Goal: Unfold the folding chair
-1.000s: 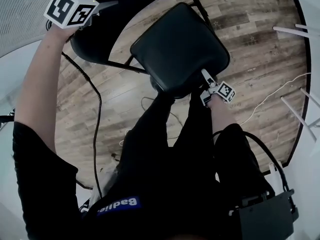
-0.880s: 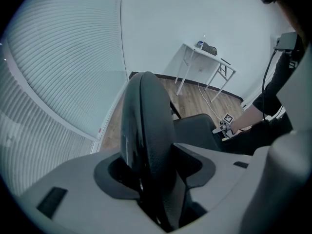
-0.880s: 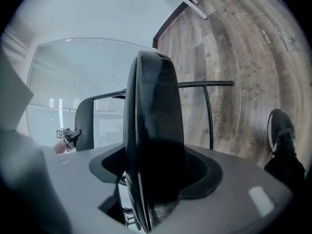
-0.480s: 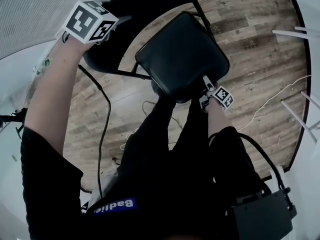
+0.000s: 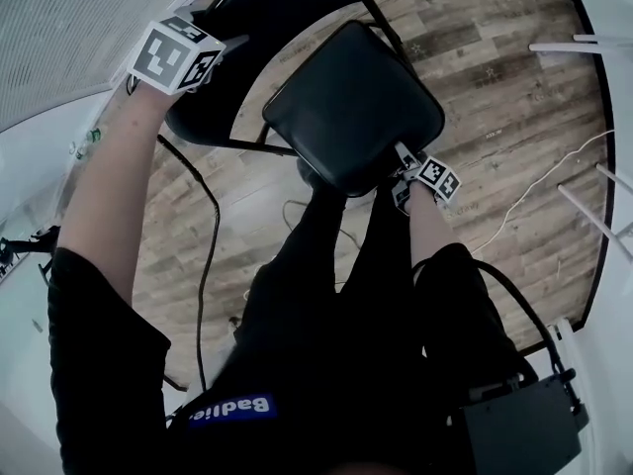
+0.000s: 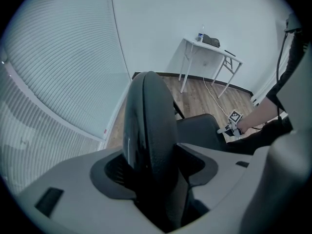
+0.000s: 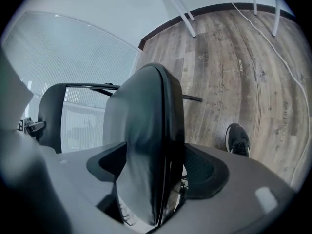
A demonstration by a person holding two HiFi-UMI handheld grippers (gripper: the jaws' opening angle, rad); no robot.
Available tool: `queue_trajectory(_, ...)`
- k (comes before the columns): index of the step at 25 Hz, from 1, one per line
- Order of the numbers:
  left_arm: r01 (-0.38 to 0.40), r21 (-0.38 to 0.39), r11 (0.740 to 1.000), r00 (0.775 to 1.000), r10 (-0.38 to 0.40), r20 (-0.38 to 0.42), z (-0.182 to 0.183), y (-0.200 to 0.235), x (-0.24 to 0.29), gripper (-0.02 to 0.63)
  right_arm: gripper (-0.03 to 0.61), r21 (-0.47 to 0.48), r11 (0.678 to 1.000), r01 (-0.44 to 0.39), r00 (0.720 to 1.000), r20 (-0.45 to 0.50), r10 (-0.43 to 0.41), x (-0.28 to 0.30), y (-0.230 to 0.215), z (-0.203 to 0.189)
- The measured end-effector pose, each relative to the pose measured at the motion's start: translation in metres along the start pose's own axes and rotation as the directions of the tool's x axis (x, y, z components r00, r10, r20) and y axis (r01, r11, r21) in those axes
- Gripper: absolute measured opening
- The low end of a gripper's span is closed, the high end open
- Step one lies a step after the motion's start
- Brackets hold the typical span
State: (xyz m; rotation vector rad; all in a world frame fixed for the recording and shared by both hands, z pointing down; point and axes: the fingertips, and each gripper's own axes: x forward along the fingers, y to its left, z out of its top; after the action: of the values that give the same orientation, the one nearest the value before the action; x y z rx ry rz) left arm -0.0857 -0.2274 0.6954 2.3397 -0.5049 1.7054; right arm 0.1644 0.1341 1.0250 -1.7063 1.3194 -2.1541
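Note:
The black folding chair stands in front of me, its padded seat (image 5: 351, 102) lying flat and its backrest (image 5: 282, 8) beyond it. My left gripper (image 5: 235, 40) straddles the backrest's top edge (image 6: 148, 126); its jaws are opening, with the edge still between them. My right gripper (image 5: 401, 154) straddles the seat's near edge (image 7: 146, 130), jaws wide, a thin gap showing on the right side. The left gripper view also shows the seat (image 6: 197, 130) and the right gripper (image 6: 234, 123).
Wood-look floor (image 5: 495, 87) surrounds the chair. A white table (image 6: 209, 48) stands at the far wall, and white table legs (image 5: 584, 206) show at the right. Cables (image 5: 203, 236) trail over the floor. My shoe (image 7: 237, 139) is under the seat. A window blind (image 6: 48, 82) is at the left.
My left gripper has shifted right and a little nearer with the backrest's top. The seat and my right gripper have moved slightly up in the head view.

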Motion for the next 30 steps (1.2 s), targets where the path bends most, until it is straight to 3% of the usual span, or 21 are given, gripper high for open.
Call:
queue_trajectory(4,-0.033,0.001,0.999,0.999,0.033,0.028,0.001,-0.004,-0.012,0.249,0.341,-0.083,0.996,-0.008,0.997,-0.073,0.002,-0.038,0.033,-0.006)
queue_trajectory(10,-0.126,0.001,0.992,0.991,0.126,0.04,0.008,-0.004,-0.066,0.249,0.341,-0.171,0.977,-0.127,0.98,-0.172,0.097,-0.12,0.125,-0.029)
queue_trajectory(14,-0.172,-0.044,0.984,0.976,0.176,0.124,0.013,-0.012,-0.119,0.249,0.339,-0.295,0.935,-0.199,0.964,-0.233,0.131,-0.172,0.189,-0.029)
queue_trajectory(17,-0.162,-0.112,0.98,0.963,0.182,0.2,0.016,-0.036,-0.165,0.249,0.336,-0.369,0.891,-0.264,0.949,-0.266,0.171,-0.211,0.241,-0.027)
queue_trajectory(22,-0.091,-0.272,0.958,0.906,0.193,0.376,0.016,-0.101,-0.231,0.249,0.305,-0.472,0.789,-0.393,0.912,-0.306,0.271,-0.267,0.331,-0.032)
queue_trajectory(26,0.019,-0.373,0.928,0.846,0.183,0.5,0.017,-0.166,-0.268,0.249,0.272,-0.571,0.674,-0.468,0.883,-0.327,0.336,-0.305,0.397,-0.051)
queue_trajectory(30,0.094,-0.399,0.912,0.768,0.188,0.612,0.037,-0.201,-0.305,0.246,0.206,-0.668,0.535,-0.517,0.853,-0.349,0.388,-0.332,0.455,-0.066)
